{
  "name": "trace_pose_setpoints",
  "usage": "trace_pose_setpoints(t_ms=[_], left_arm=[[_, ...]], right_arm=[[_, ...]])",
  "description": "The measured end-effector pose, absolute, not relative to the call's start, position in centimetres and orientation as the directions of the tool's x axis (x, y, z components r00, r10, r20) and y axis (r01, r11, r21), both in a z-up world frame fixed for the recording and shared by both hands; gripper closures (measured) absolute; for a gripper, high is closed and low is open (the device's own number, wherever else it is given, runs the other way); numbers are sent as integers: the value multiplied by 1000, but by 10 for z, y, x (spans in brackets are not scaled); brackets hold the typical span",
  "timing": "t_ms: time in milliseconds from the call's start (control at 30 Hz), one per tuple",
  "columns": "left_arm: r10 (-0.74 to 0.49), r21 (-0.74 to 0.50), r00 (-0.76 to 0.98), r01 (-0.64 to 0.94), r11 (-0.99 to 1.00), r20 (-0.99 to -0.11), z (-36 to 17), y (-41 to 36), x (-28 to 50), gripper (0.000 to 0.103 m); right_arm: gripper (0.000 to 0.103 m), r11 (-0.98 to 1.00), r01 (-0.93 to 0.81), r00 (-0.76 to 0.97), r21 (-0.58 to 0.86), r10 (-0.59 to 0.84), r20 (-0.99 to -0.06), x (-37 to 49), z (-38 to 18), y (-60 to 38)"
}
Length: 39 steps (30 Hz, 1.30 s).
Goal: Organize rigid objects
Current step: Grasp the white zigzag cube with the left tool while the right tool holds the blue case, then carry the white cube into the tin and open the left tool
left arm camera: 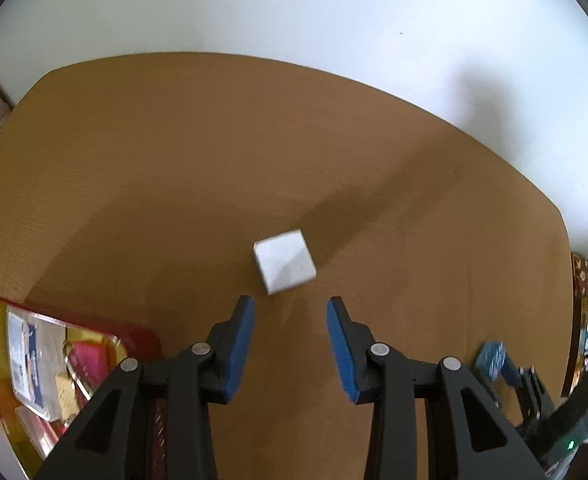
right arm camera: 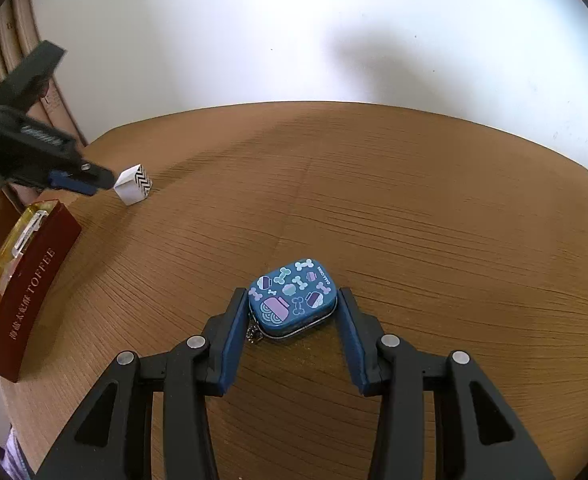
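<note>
A small white cube box [left arm camera: 285, 266] lies on the brown table [left arm camera: 174, 168], just ahead of my open left gripper [left arm camera: 290, 308]. In the right wrist view the same cube [right arm camera: 133, 184] shows a black zigzag side, with the left gripper [right arm camera: 94, 178] right beside it. My right gripper [right arm camera: 292, 300] has its jaws on both sides of a blue patterned tin [right arm camera: 292, 298] that rests on the table [right arm camera: 414, 200]; the pads touch or nearly touch its ends. The tin and right gripper also show in the left wrist view [left arm camera: 492, 358].
A red toffee box [right arm camera: 26, 292] with a gold inside stands open at the table's left edge, holding several small packets [left arm camera: 42, 364]. A white wall lies behind the table. Cardboard stands at the far left [right arm camera: 18, 40].
</note>
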<state>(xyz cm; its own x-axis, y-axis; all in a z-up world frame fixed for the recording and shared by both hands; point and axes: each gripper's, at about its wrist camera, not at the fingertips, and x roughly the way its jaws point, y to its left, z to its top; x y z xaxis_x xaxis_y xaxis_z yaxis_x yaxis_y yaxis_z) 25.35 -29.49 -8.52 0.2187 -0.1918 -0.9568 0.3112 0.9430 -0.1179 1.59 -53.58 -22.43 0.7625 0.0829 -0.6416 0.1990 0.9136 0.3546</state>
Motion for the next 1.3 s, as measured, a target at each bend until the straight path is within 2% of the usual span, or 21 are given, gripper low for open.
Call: trace_pose_setpoints(t_ms=[367,900,1033,1300], left_arm=[[-132,-69,204,286,956,-970,-111,-322,273,65],[-146,-74,229,295,953,-963,-127,-341,265,65],[-160,-89,242,281,956,-957,-123,-327,263,73],[-233,-155,245,301,941,-941,-108,-317,192,73]], right_arm=[[62,901,165,775,401,133,-618,6,-226,-545],[62,902,160,768,401,142,-625,4,-225,-548],[61,903,161,764,399,142,-630,8,-226,-546],[61,902,163,762,400,142,-631,10,-226,-546]])
